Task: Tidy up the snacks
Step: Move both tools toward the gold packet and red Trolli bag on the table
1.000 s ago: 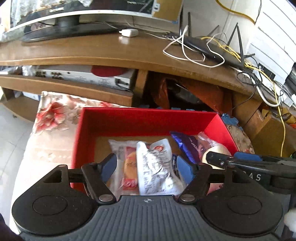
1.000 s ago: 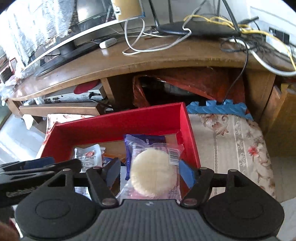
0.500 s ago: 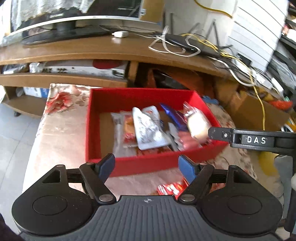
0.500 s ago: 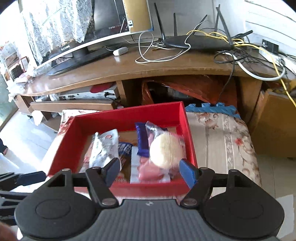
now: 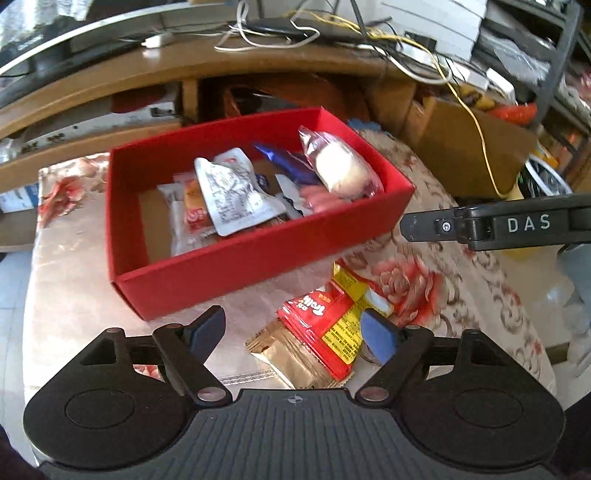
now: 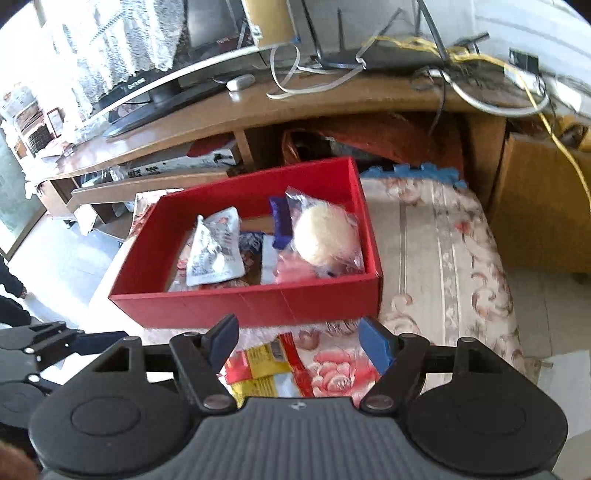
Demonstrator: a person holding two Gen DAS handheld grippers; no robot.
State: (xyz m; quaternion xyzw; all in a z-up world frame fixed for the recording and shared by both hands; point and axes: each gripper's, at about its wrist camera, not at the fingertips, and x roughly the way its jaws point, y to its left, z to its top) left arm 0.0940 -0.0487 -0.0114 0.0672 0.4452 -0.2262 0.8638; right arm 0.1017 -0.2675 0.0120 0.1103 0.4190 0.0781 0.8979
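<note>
Floral cloth covers the low table [image 5: 461, 295] in a cluttered living room, where a red box [image 5: 258, 266] now holds most of the snacks. A second ago both grippers hung right over the box, the left above a white printed pouch [image 5: 236, 192] and the right above a clear bag with a pale round cake [image 6: 325, 236]; both packets now lie loose inside, beside a blue wrapper [image 5: 284, 162], and both tools have pulled back to the near side of the table.

The left gripper [image 5: 295, 332] is opening its jaws, and nothing is clamped between them; beneath and between its blue pads lie a red-and-yellow packet [image 5: 325, 325] and a gold-brown packet [image 5: 284, 354], overlapping on the cloth just outside the box's near wall. The right gripper [image 6: 299, 343] stands moderately wide and empty, with the same red-and-yellow packet [image 6: 266, 365] under it.

Two drops appear finished, and the sorting seems well advanced; the loose packets in front of the box look like the next pickup, probably for the left tool. Behind the box runs a wooden TV stand [image 6: 295, 107] strewn with cables [image 5: 369, 33].
</note>
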